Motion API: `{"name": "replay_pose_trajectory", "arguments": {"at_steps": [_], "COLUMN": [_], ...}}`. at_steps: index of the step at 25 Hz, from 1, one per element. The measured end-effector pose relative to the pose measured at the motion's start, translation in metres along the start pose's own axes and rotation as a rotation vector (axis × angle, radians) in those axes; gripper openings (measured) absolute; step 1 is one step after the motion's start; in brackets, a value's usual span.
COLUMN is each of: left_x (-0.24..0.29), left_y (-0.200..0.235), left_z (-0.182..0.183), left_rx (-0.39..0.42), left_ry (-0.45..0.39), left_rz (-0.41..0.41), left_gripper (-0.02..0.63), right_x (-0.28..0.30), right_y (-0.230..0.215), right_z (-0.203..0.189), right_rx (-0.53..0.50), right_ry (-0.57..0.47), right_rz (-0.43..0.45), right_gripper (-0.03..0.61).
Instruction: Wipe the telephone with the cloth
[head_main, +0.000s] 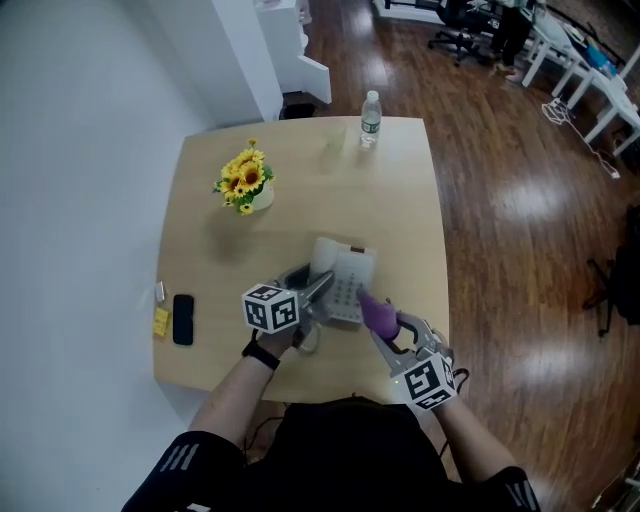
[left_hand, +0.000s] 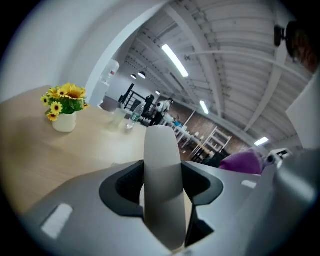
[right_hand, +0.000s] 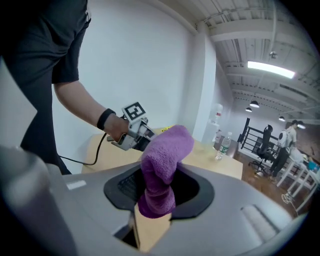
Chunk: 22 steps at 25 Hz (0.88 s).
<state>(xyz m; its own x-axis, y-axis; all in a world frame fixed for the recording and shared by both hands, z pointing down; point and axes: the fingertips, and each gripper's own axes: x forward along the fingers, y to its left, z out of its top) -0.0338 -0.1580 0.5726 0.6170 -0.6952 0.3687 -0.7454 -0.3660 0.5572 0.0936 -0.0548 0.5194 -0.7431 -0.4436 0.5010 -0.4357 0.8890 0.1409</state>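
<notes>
A white desk telephone (head_main: 348, 276) sits on the wooden table (head_main: 300, 180) near its front edge. My left gripper (head_main: 320, 290) reaches in from the phone's left and is shut on the pale handset (left_hand: 161, 175), which stands upright between the jaws. My right gripper (head_main: 383, 325) is shut on a bunched purple cloth (head_main: 374, 312). The cloth (right_hand: 162, 167) sits at the telephone's near right corner; whether it touches, I cannot tell. In the right gripper view the left gripper (right_hand: 135, 134) shows just beyond the cloth. The cloth (left_hand: 243, 162) shows at the right of the left gripper view.
A small pot of sunflowers (head_main: 246, 184) stands on the table's left part, and a water bottle (head_main: 370, 118) at its far edge. A black mobile phone (head_main: 183, 319) and a yellow slip (head_main: 161, 321) lie at the near left corner. Wooden floor lies to the right.
</notes>
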Motion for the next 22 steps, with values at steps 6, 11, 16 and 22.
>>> {"name": "replay_pose_trajectory", "arguments": {"at_steps": [6,11,16,22], "left_x": [-0.089,-0.148,-0.192,-0.204], "left_y": [-0.057,-0.083,-0.099,-0.092], "left_z": [0.071,0.098,0.107,0.106], "left_rx": [-0.18,-0.26,-0.266,-0.237], "left_ry": [-0.301,-0.441,-0.5,-0.508], "left_rz": [-0.406,-0.656,-0.793,-0.765], "left_gripper": [0.218,0.218,0.218,0.216], "right_x": [0.014,0.035,0.056,0.074], "right_y": [-0.018,-0.022,0.013,0.055], "right_z": [0.056,0.133,0.218,0.239], "right_rx": [-0.039,-0.128,-0.3,-0.602], "right_ry": [-0.09,-0.198,-0.258,-0.213], "right_rz": [0.003,0.037,0.114,0.179], "right_gripper": [0.138,0.138,0.138,0.138]}}
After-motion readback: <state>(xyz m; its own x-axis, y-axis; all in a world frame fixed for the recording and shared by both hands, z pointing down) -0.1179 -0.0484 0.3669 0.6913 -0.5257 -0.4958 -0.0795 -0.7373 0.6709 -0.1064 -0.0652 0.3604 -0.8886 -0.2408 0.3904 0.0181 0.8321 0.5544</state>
